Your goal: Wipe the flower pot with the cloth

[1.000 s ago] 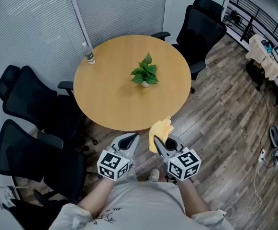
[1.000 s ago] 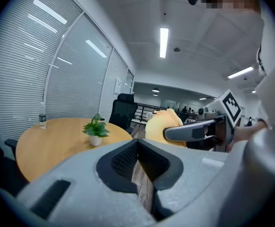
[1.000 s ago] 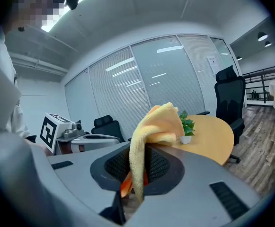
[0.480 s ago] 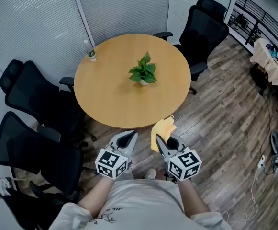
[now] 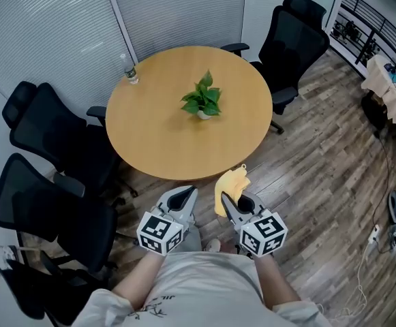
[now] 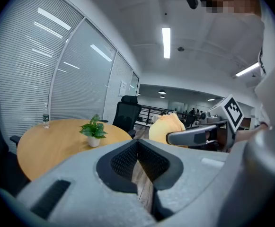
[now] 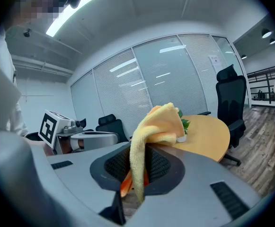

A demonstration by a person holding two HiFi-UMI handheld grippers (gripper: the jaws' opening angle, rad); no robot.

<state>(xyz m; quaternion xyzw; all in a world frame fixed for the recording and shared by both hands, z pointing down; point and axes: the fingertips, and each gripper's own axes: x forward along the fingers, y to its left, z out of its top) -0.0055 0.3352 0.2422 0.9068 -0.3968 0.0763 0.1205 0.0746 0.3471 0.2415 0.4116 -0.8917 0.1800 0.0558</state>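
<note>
A small white flower pot (image 5: 203, 114) with a green leafy plant stands near the middle of the round wooden table (image 5: 157, 135); it also shows in the left gripper view as the pot (image 6: 93, 141). My right gripper (image 5: 225, 197) is shut on a yellow cloth (image 5: 229, 185), which bunches above its jaws; the cloth (image 7: 158, 124) hides most of the pot in the right gripper view. My left gripper (image 5: 187, 195) is shut with nothing in it. Both grippers hang side by side over the floor, short of the table's near edge.
Black office chairs stand around the table: two at the left (image 5: 44, 131) (image 5: 48, 216) and one at the far right (image 5: 296, 39). A clear bottle (image 5: 129, 70) stands at the table's far left edge. Glass walls with blinds lie behind. Cables lie on the wood floor (image 5: 388, 230).
Both grippers and the head have drifted slightly towards the table; the table sits a little nearer in view. The cloth stays in the right gripper.
</note>
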